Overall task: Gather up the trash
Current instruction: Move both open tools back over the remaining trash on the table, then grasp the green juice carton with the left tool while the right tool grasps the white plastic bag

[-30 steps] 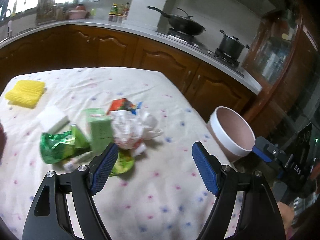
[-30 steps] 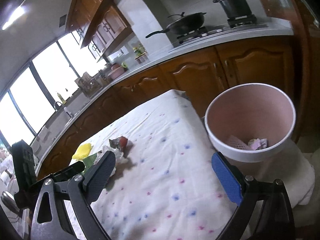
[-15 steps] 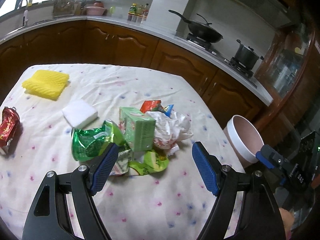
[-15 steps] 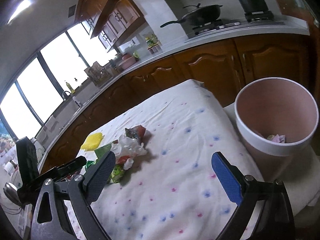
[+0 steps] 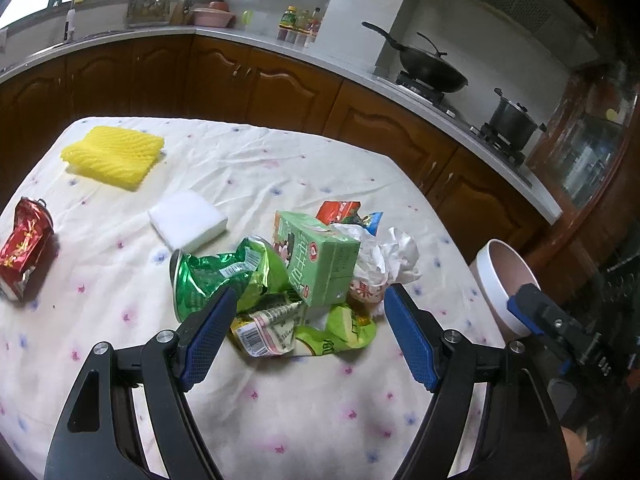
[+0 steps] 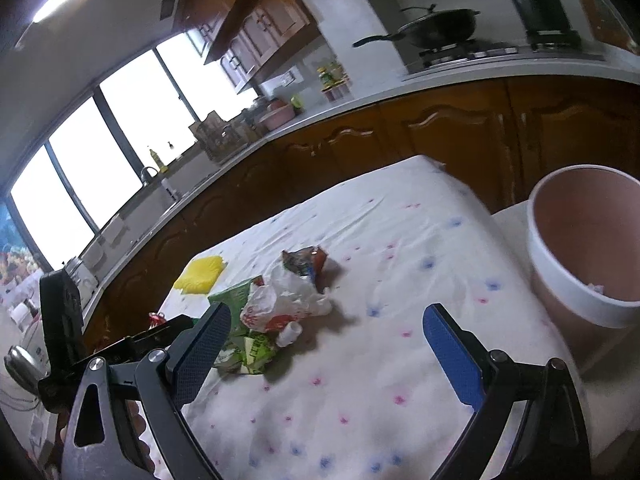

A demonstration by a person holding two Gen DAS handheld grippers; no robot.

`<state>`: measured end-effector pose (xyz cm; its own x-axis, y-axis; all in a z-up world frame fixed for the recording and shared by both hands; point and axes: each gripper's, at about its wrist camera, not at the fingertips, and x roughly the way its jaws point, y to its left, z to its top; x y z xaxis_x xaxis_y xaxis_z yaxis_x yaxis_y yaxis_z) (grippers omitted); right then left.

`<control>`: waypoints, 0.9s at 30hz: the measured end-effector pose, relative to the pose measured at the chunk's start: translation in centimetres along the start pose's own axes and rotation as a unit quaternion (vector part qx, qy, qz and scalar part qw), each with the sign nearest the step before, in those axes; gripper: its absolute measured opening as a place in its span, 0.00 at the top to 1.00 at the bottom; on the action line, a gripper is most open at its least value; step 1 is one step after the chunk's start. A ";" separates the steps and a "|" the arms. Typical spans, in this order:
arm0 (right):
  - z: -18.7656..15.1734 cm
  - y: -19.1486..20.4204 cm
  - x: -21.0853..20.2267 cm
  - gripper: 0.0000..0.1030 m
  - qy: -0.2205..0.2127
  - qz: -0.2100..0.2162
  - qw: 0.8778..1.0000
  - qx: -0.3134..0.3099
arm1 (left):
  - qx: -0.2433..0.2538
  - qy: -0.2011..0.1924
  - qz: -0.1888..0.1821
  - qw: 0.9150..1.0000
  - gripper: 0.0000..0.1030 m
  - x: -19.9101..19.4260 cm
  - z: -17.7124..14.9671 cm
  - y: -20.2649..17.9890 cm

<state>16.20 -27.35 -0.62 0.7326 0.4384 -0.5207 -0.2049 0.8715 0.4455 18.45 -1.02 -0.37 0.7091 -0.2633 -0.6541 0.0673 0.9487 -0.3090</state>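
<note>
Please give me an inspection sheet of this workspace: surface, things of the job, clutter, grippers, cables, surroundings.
Surface: table under a wrinkled floral cloth.
Job's things: heap of trash mid-table: green carton, crumpled green bag, white plastic bag, red wrapper. Crushed red can, white block and yellow foam net lie apart. Pink bin stands beside the table edge, some scraps inside.
Clutter: nothing seen beyond the trash.
Grippers: left gripper jaws open, empty, before the heap; right gripper open, empty.
Cables: nothing seen.
Surroundings: kitchen counter, wok and pot on the stove.
</note>
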 end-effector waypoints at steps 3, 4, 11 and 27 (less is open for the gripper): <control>0.2 0.8 1.3 0.06 0.009 0.009 1.000 -0.011 | 0.008 0.001 0.000 1.000 0.24 0.2 0.4 -0.3; 0.3 1.0 1.8 0.07 0.012 0.012 1.000 -0.014 | 0.011 0.001 0.001 1.000 0.24 0.2 0.6 -0.4; 1.4 1.2 6.0 0.30 0.053 0.033 0.998 -0.007 | 0.016 0.007 0.006 1.000 0.24 2.0 1.6 -0.8; 1.4 0.8 9.3 0.84 0.092 0.033 0.995 -0.010 | 0.036 0.019 -0.004 0.999 0.67 4.9 1.9 -1.3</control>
<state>23.80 -22.83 -4.07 0.5858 0.5264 -0.6162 -0.2634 0.8427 0.4695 23.16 -3.21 -1.90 0.6818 -0.2752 -0.6778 0.1233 0.9565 -0.2644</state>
